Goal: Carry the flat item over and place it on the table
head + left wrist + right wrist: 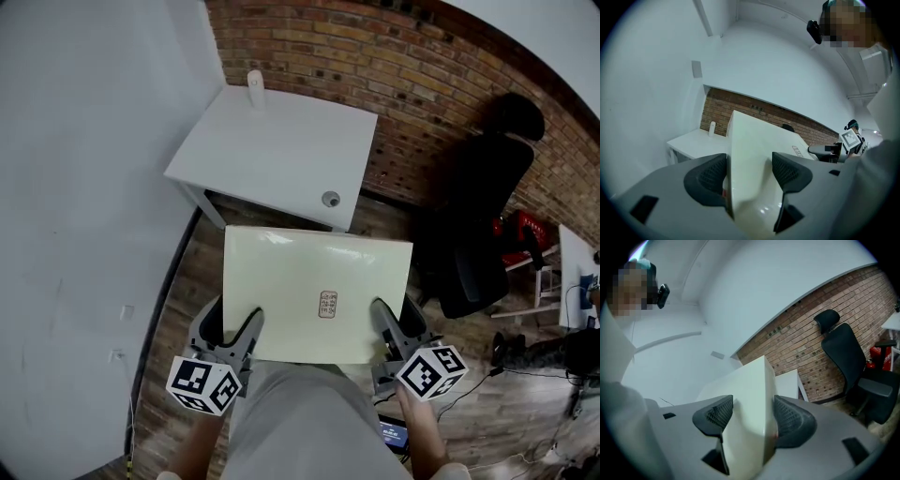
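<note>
The flat item (319, 281) is a cream rectangular panel with a small label, held level in the air in front of the person's body. My left gripper (234, 328) is shut on its near left edge and my right gripper (394, 323) on its near right edge. In the left gripper view the panel (754, 140) runs between the two pads of the left gripper (749, 168). The right gripper view shows the panel (750, 390) clamped the same way in the right gripper (750, 416). The white table (272, 150) stands just beyond the panel's far edge.
A small white bottle (255, 89) stands at the table's far edge and a round grommet (330, 199) sits near its front corner. A brick wall (422, 84) is behind it. A black office chair (478, 216) stands to the right, and a white wall (84, 187) to the left.
</note>
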`<state>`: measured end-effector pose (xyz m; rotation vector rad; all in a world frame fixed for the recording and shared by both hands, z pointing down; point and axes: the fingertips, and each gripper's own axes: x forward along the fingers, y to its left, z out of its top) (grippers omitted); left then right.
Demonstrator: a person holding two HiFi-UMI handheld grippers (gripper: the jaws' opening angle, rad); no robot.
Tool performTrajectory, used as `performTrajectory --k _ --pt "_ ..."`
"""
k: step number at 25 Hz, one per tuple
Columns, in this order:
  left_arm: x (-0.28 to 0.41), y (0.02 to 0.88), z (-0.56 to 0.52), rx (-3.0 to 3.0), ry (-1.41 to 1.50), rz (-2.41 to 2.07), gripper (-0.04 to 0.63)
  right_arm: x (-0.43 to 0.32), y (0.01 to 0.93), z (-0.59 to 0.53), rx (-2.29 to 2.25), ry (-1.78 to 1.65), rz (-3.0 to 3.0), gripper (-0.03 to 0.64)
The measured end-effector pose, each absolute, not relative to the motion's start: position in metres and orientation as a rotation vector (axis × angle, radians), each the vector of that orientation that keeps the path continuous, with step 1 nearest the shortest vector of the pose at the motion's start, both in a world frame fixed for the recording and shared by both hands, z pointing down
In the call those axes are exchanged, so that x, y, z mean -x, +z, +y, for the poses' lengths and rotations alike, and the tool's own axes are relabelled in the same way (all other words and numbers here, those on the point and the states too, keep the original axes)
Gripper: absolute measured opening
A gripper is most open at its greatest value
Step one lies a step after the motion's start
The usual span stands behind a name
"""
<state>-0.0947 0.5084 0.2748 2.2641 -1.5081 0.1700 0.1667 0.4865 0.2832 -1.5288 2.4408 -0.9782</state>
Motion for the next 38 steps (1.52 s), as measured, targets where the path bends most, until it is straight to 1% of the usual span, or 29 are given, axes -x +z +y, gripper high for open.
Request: performTrajectory --k 4,9,16,26,31,38 --pt "0.091 0.281 0.49 -2.237 0.18 -1.485 0.31 -0.17 0.287 0.469 1.538 -1.022 2.439 0.27" --pt "0.09 0.295 0.438 -2.224 0.17 -1.456 0.31 -0.172 0.296 0.42 1.571 -1.031 2.437 0.27" --pt "0.092 0.301 0.327 -2.225 0.163 -1.433 0.31 -0.17 0.3 0.314 1.607 -1.034 2.433 0.269" --pt "0.116 0.299 0.168 -2.197 0.161 -1.419 0.31 -0.146 0.296 0.154 1.618 -1.077 2.437 0.27" --pt "0.12 0.306 0.118 -2.166 0.167 -1.429 0.31 -0.142 0.303 0.097 1.614 -1.096 2.461 0.269" --pt "0.1 0.313 0.068 -2.112 0.176 -1.488 0.31 -0.16 0.312 0.034 1.555 -1.143 2.51 0.27"
